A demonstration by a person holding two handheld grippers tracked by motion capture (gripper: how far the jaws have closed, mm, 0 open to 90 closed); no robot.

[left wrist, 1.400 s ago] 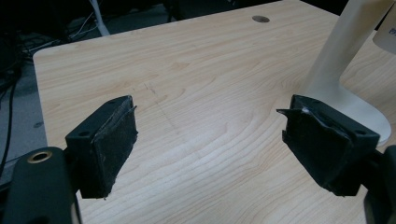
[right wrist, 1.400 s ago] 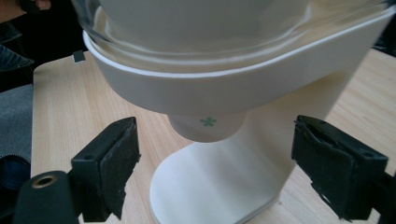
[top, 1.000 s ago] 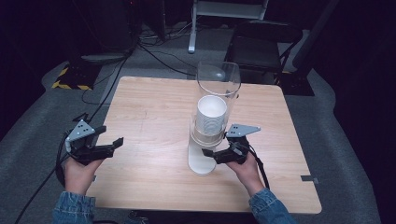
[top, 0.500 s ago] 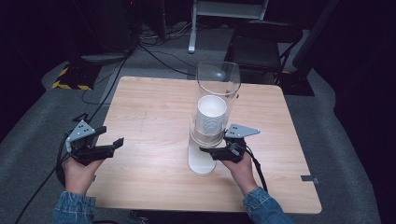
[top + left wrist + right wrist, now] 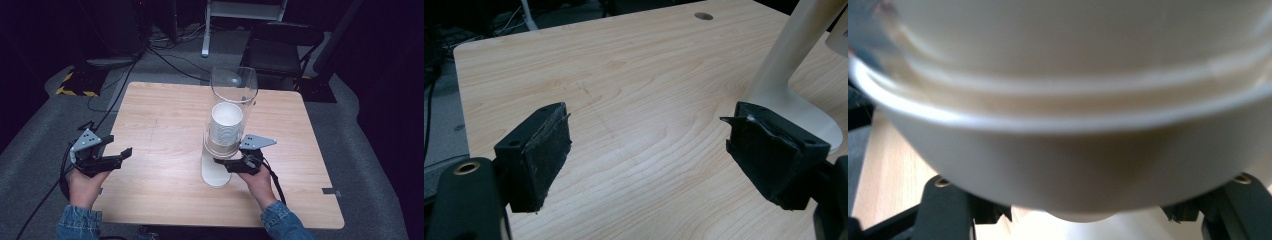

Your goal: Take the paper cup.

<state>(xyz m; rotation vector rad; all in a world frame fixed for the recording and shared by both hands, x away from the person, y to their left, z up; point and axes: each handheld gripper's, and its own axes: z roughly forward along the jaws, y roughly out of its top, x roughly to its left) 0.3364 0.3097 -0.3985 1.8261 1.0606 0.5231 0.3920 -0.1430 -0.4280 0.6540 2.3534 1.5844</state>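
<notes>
Two grippers: one in each of the person's hands, at the near side of the wooden table [image 5: 165, 115]
Cup dispenser: a clear tube [image 5: 234, 85] on a white stand [image 5: 216, 172] holds a stack of white paper cups [image 5: 226, 127], right of the table's middle, the same spot as a second ago
Right gripper [image 5: 235, 164]: right up against the bottom of the stack, beside the stand; it sits slightly closer to the tube than a second ago
Right gripper's jaws: in the right gripper view they show low at either side of the lowest cup [image 5: 1063, 165], spread wide; whether the pads touch the cup cannot be told
Left gripper [image 5: 112, 160]: held above the table's near left edge, well apart from the dispenser, unmoved since the earlier frames
Left gripper's jaws: wide apart and holding nothing, bare wood between them in the left gripper view
Left gripper view: the stand's foot [image 5: 804, 112] lies beyond the right-hand jaw
</notes>
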